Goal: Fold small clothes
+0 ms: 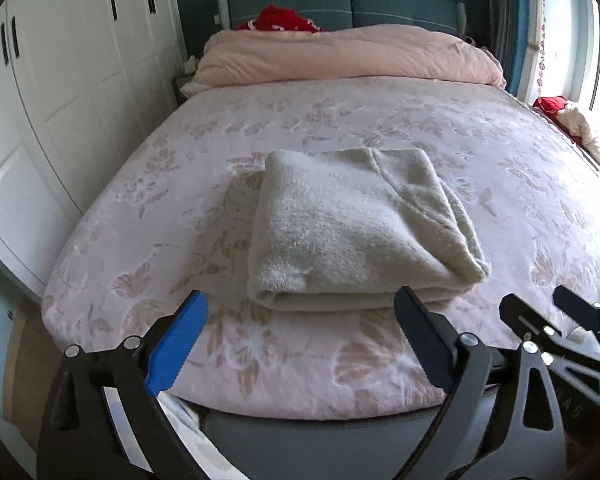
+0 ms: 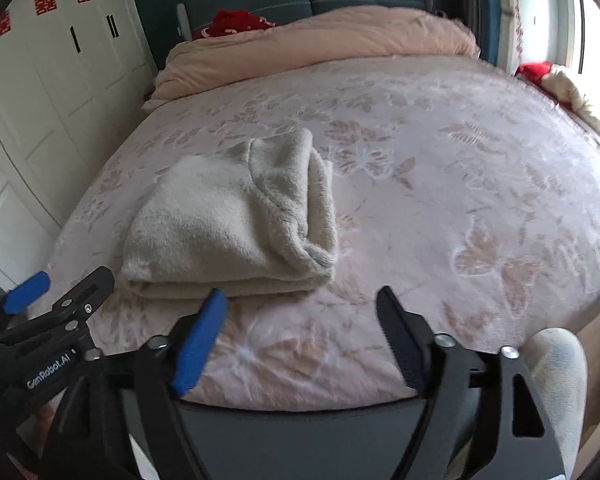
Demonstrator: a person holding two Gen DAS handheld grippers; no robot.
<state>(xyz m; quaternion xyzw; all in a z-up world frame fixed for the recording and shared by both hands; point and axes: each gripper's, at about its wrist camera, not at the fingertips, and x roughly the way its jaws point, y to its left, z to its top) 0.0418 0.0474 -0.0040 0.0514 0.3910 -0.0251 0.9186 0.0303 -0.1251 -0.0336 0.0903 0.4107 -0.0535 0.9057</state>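
Left gripper point(image 1: 302, 310) near bed edge, jaws wide apart, nothing between. Right gripper point(image 2: 302, 306) beside it, jaws wide apart too, nothing held. Folded fluffy cream-white garment point(image 1: 360, 228) lies just past both grippers, on pink flowery bedspread point(image 1: 500, 152). Farther back: rolled pale pink quilt point(image 1: 340, 56), red cloth point(image 1: 284, 20), white wardrobe doors point(image 1: 80, 60).

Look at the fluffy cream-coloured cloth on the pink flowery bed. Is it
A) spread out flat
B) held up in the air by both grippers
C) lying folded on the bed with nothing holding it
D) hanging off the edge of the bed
C: the fluffy cream-coloured cloth lies in a folded stack on the pink flowery bed, and the left gripper and right gripper are both open and empty in front of it.
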